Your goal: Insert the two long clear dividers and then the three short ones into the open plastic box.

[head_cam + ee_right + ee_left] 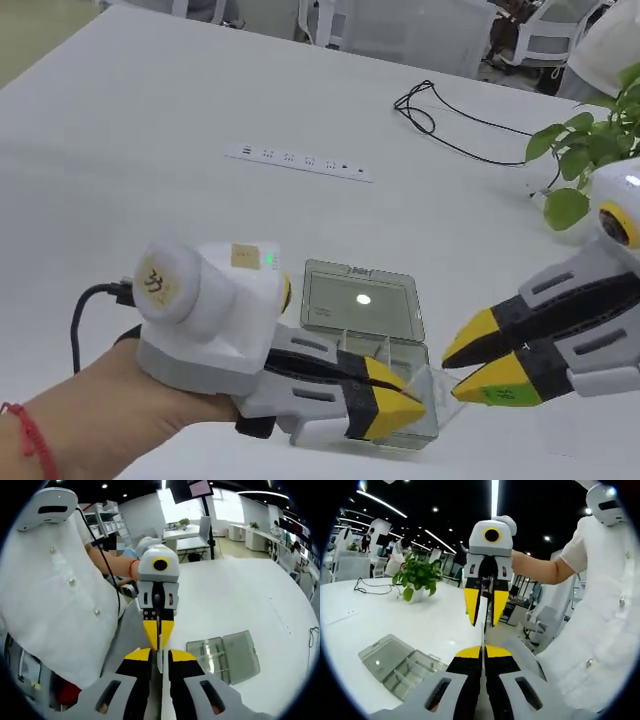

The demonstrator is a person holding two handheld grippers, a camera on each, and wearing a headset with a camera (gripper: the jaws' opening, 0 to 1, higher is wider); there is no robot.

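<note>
Head view: L gripper (405, 405) sits lower centre, held in a hand (110, 400), jaws clenched on one end of a clear divider (437, 388). R gripper (455, 372) comes in from the right edge w/ its yellow tips parted around the divider's other end; can't tell if the pads touch it. Divider hangs just above the right front corner of the open plastic box (400, 345), which lies on the white table (150, 100), lid folded flat toward the frame top. Some clear partitions look already seated inside, count unclear. Left gripper view has the divider edge-on as a thin line running from the L jaws up between the R gripper's tips, box at lower left. Power strip (300, 160) upper centre, black cable (440, 120) and plant (585, 150) upper right.
</note>
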